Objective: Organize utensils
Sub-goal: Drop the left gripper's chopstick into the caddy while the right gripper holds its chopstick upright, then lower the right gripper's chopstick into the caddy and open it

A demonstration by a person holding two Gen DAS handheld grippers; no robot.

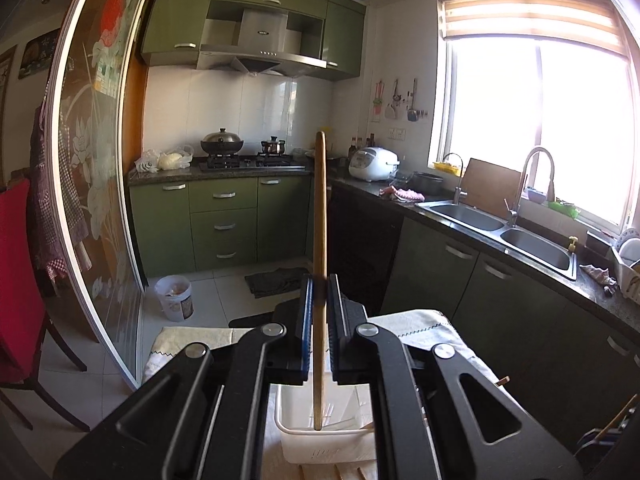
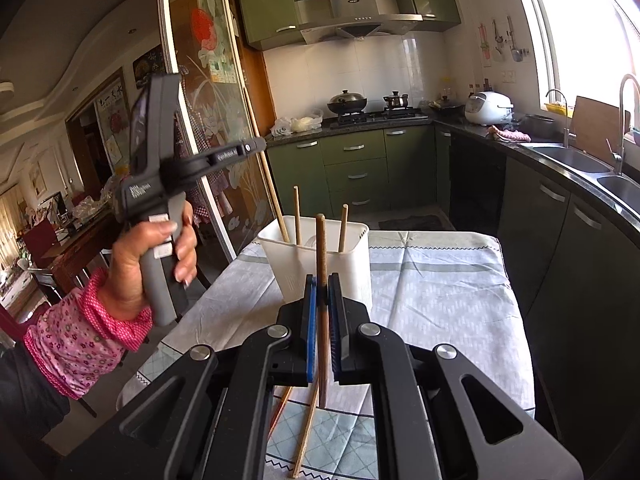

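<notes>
My left gripper [image 1: 319, 292] is shut on a long wooden chopstick [image 1: 319, 216], held upright with its lower tip just inside the white utensil holder [image 1: 320, 440] below. In the right wrist view this chopstick [image 2: 264, 168] slants from the left gripper down into the holder [image 2: 352, 264], which also contains two upright chopsticks [image 2: 297, 216]. My right gripper [image 2: 323, 292] is shut on a darker wooden chopstick [image 2: 321, 256], held upright in front of the holder. Loose chopsticks [image 2: 306, 432] lie on the tablecloth beneath it.
The holder stands on a table with a patterned cloth [image 2: 432, 288]. Green cabinets [image 2: 356, 168], a stove with pots [image 2: 348, 102], a rice cooker [image 2: 489, 107] and a double sink [image 2: 572, 158] line the kitchen. A glass sliding door [image 2: 208, 112] is at the left.
</notes>
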